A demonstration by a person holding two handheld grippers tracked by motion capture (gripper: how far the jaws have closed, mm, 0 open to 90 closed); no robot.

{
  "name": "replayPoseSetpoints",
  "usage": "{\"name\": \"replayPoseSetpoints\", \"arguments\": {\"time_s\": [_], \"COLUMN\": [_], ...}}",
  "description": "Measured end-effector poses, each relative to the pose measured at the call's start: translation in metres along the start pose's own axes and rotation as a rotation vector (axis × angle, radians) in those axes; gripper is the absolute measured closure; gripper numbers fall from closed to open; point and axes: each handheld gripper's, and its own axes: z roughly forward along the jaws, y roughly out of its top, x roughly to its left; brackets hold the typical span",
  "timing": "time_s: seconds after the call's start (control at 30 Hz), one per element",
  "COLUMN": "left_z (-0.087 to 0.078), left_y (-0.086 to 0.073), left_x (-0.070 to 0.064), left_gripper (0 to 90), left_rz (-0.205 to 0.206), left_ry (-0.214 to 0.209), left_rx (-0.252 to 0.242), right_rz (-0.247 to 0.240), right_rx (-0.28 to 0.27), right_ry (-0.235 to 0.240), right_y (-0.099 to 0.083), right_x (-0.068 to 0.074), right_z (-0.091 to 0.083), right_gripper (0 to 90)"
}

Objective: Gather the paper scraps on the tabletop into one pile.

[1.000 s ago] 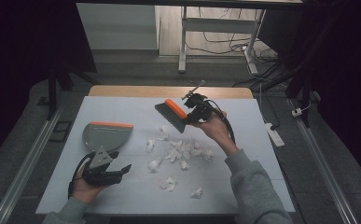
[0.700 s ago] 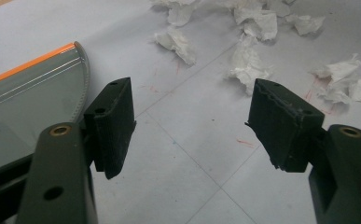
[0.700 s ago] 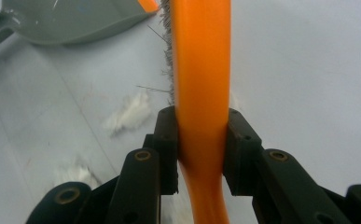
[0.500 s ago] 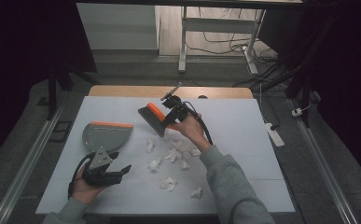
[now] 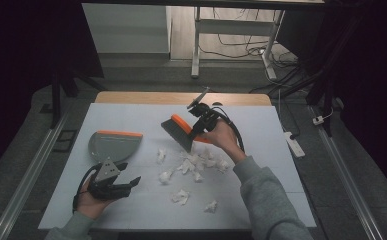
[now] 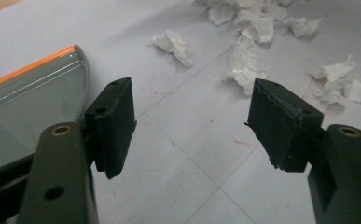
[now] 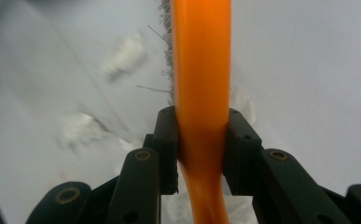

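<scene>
Brush up, dustpan unheld: our sweep could go astray.

At 8 o'clock our left gripper [image 5: 115, 181] hovers with jaws wide and empty, so the dustpan [image 5: 112, 145] at 9 o'clock may slide when paper hits it. At centre the paper scraps [image 5: 196, 162] could scatter. At 1 o'clock our right gripper [image 5: 199, 121] pinches the brush [image 5: 179, 131] handle, which may twist.

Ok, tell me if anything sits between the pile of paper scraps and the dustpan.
Nothing visible blocks it. The dustpan lies left of the paper scraps, with bare table between. One stray scrap lies along that stretch. The brush hangs in the right gripper; the left gripper is open.
</scene>
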Motion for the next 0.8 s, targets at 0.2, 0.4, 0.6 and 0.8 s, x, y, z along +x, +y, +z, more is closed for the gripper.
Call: {"name": "replayPoseSetpoints", "arguments": {"time_s": [0.2, 0.4, 0.6, 0.8], "left_z": [-0.001, -0.001, -0.002, -0.002], "left_y": [0.0, 0.0, -0.001, 0.0], "left_x": [0.0, 0.001, 0.002, -0.001], "left_gripper": [32.9, 32.9, 32.9, 32.9], "left_rz": [-0.002, -0.002, -0.007, 0.002], "left_ry": [0.001, -0.003, 0.0, 0.001], "left_rx": [-0.005, -0.003, -0.006, -0.004], "right_rz": [-0.093, -0.194, -0.33, -0.388], "right_rx": [-0.107, 0.053, 0.127, 0.144], "right_ry": [-0.214, -0.298, -0.248, -0.208], "right_y": [0.012, 0.011, 0.004, -0.013], "right_x": [-0.009, -0.025, 0.01, 0.031], "right_z": [-0.013, 0.023, 0.027, 0.022], "right_gripper": [70.1, 70.1, 70.3, 70.2]}}
